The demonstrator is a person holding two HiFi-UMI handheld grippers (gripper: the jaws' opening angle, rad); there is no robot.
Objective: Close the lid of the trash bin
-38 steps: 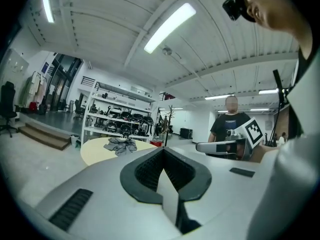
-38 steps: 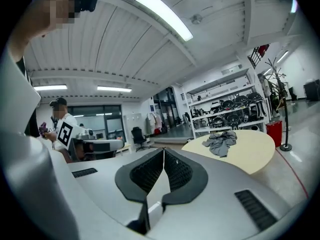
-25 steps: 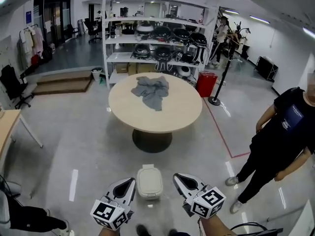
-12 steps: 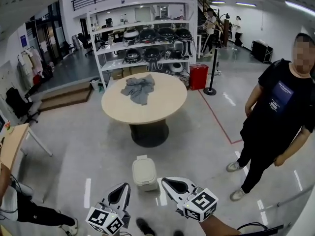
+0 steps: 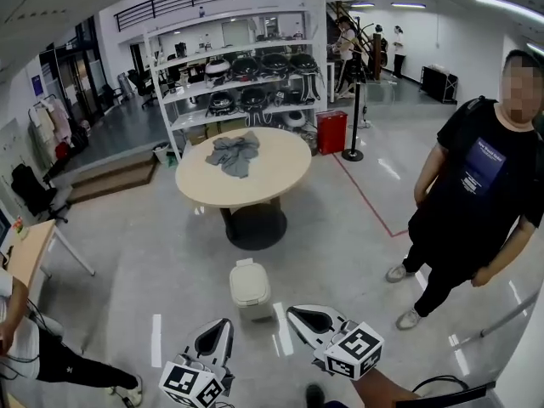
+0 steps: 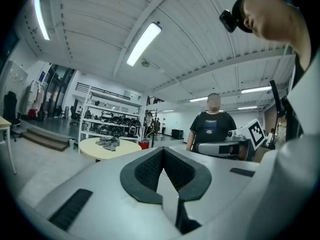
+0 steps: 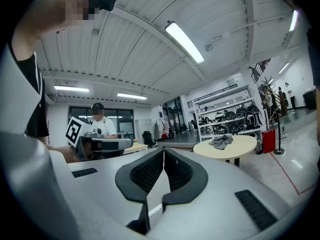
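jaws of the left gripper [image 5: 219,330] met at the tips with nothing between them, and the right gripper [image 5: 304,317] was pressed together and empty too. both hung low, side by side and apart. ahead of them, in line with the gap between the two and touching neither, the trash bin [image 5: 251,294] stood on the grey floor [image 5: 153,253] with its lid [image 5: 248,277] down. beyond it was a round table [image 5: 255,185] with a grey cloth [image 5: 234,153] on it. a person in black [image 5: 476,194] stood to the right.
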